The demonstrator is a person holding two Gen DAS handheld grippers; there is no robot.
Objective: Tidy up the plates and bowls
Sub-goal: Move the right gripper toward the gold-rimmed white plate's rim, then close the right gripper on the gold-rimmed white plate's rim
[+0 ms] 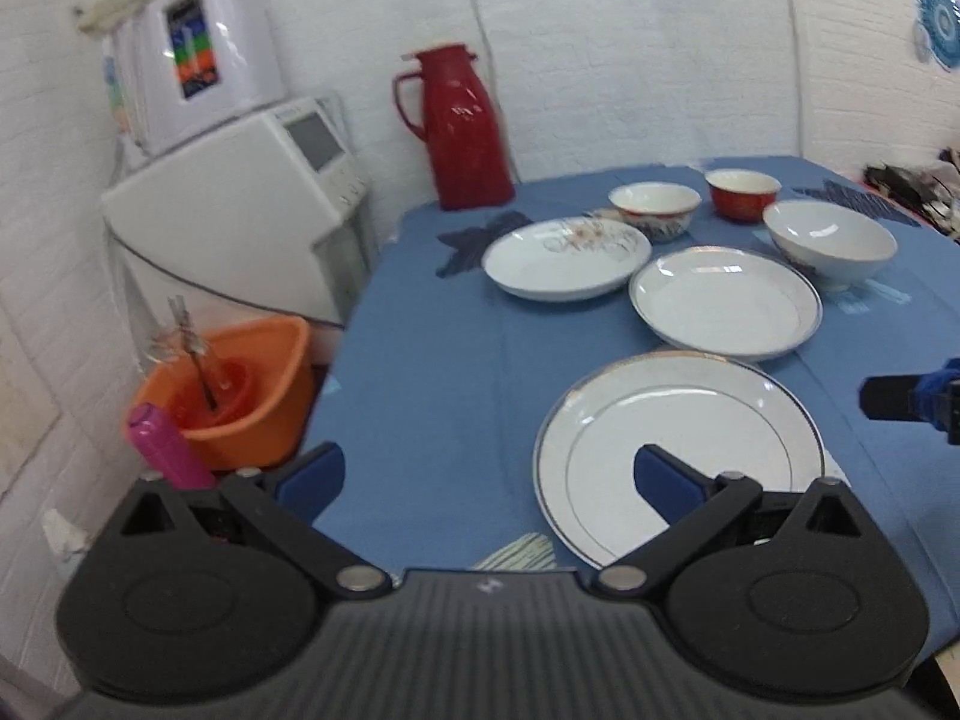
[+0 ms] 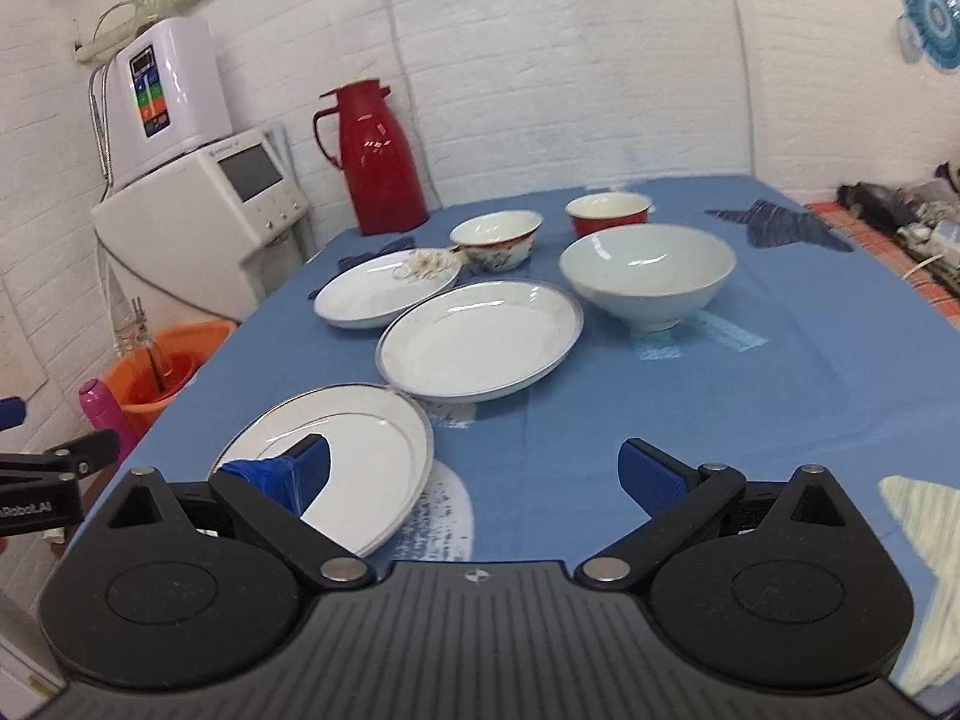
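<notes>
Your worktop, under its blue cloth, carries six pieces laid out singly, none stacked yet, so I judge the sorting has not begun.

The flat rimmed plate lies closest to the near edge, towards the left side, which makes it the natural base for a plate stack. Beyond it, towards the middle, sits the deep silver-rimmed plate, almost touching the flat one's far rim in the right wrist view. The floral plate lies further back and left, nearer the left edge. The three plates sit close together, so each should need only a short carry.

The bowls form a looser group behind and to the right: the large white bowl beside the deep plate, the patterned bowl behind it, and the small red bowl nearest the far edge. Their graded sizes suggest nesting, small into large.

Your left hand-held gripper hovers with its jaws spread wide over the near-left corner, one finger above the flat plate, gripping nothing. Your right hand-held gripper is likewise spread and empty, over the near edge, its left finger above the same plate.

A red thermos stands at the far-left corner, clear of the dishes.
</notes>
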